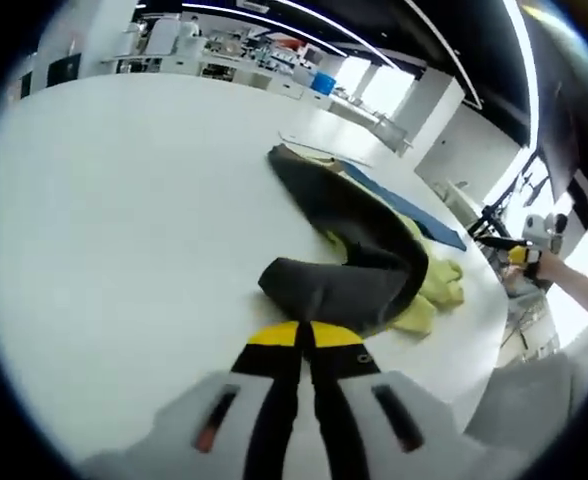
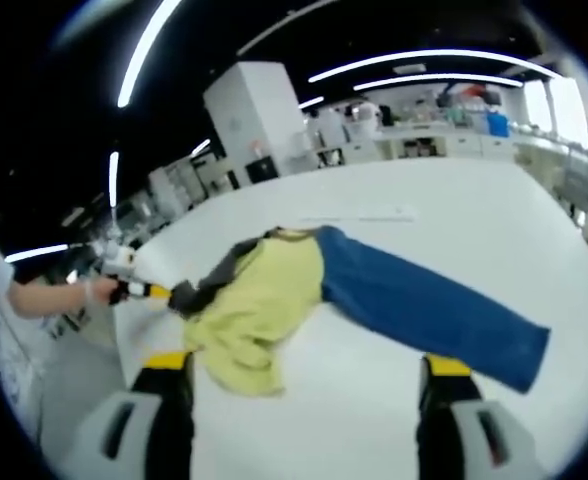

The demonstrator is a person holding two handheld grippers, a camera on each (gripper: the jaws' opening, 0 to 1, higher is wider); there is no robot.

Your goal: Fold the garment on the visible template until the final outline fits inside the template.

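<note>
Big white bench (image 2: 454, 200) under everything, smooth and matte, and the garment (image 2: 274, 290) sprawls across the middle of it. It's in three colour panels: a long blue sleeve (image 2: 424, 300) running flat toward the right of my right gripper view, a soft yellow body bunched and wrinkled in the centre, and a dark grey sleeve (image 1: 349, 250) curling in a ridge on the other side. I can't make out any template outline on the bench, so I reckon the fold is hardly begun. My left gripper (image 1: 304, 340) has its yellow-tipped jaws pressed together right at the edge of that grey cloth; from here I judge it's pinching the hem, and in the right gripper view it sits at the grey end with a hand behind it. My right gripper (image 2: 304, 370) hangs above the bench with its jaws spread wide and nothing between them, the yellow hem just ahead. To do this well, I'd lift the grey sleeve clear and carry it over the yellow panel in one flat sweep, not dragging, since this cloth looks limp and rumples easily. I'd use the free gripper to pin the yellow so it won't slide.
</note>
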